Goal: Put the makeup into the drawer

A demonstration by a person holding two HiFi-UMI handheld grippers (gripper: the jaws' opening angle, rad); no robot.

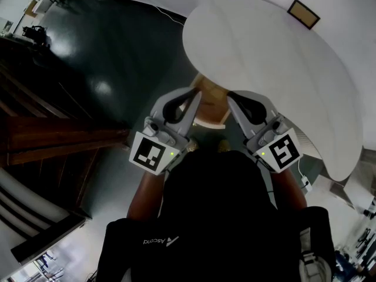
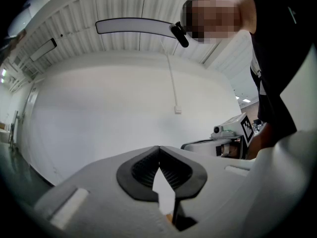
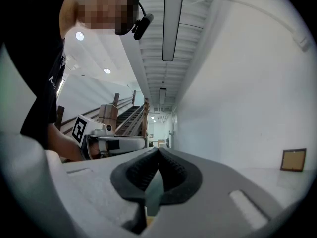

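Holding level beside the white surface's (image 1: pixel 264 57) near edge, the left gripper (image 1: pixel 195 94) and right gripper (image 1: pixel 230 96) keep fingers closed on nothing. Neither makeup nor drawer shows in any view, so the step can't be judged.

2 claws (image 1: pixel 196 94) (image 1: pixel 230 96), 1 round white tbl (image 1: pixel 264 51), 1 brown frame (image 1: pixel 304 13)

The head view looks steeply down from the person's head onto the left gripper (image 1: pixel 195 94) and right gripper (image 1: pixel 231 97), both close below. Each gripper view sits just behind its own jaws and faces level toward a white wall (image 2: pixel 99 113). Each also catches the other gripper at its inner edge.
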